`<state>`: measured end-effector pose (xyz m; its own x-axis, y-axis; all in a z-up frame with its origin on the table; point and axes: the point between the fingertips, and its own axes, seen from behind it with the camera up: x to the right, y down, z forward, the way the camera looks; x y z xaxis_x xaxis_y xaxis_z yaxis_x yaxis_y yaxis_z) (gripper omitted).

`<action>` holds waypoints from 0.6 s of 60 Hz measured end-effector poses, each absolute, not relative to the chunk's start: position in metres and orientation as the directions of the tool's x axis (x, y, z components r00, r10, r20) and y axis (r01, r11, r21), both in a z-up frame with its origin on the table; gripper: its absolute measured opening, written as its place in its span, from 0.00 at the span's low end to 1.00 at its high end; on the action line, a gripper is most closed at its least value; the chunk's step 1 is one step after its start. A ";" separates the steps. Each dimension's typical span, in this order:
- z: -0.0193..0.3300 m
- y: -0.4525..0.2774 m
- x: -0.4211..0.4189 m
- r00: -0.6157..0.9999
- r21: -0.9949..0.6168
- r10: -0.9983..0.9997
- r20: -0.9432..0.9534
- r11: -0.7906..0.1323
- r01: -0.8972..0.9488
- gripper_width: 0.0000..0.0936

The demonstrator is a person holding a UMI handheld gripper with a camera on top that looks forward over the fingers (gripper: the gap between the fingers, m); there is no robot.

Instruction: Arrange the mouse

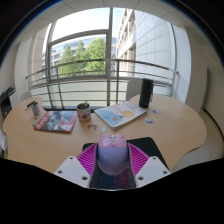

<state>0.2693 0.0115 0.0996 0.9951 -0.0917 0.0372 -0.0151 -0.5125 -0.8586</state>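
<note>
A pale lilac computer mouse sits between my gripper's two fingers, its nose pointing away from me. The magenta pads touch both of its sides, so the gripper is shut on it. Under and around the mouse lies a black mouse mat at the near edge of the round wooden table. I cannot tell whether the mouse rests on the mat or hangs just above it.
Beyond the mat stand a mug, a stack of colourful magazines to its left, an open booklet to its right and a dark upright box further back. A chair back stands at the left. Behind is a window with a railing.
</note>
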 end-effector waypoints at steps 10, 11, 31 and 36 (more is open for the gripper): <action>0.009 0.009 0.309 0.995 -0.774 -0.097 -0.003 -0.630 -0.064 0.53; 0.004 0.008 0.309 0.996 -0.768 -0.094 -0.011 -0.637 -0.069 0.54; 0.040 -0.024 0.293 0.995 -0.770 -0.097 -0.024 -0.633 -0.080 0.90; 0.073 -0.050 0.284 0.994 -0.793 -0.109 0.001 -0.606 -0.065 0.90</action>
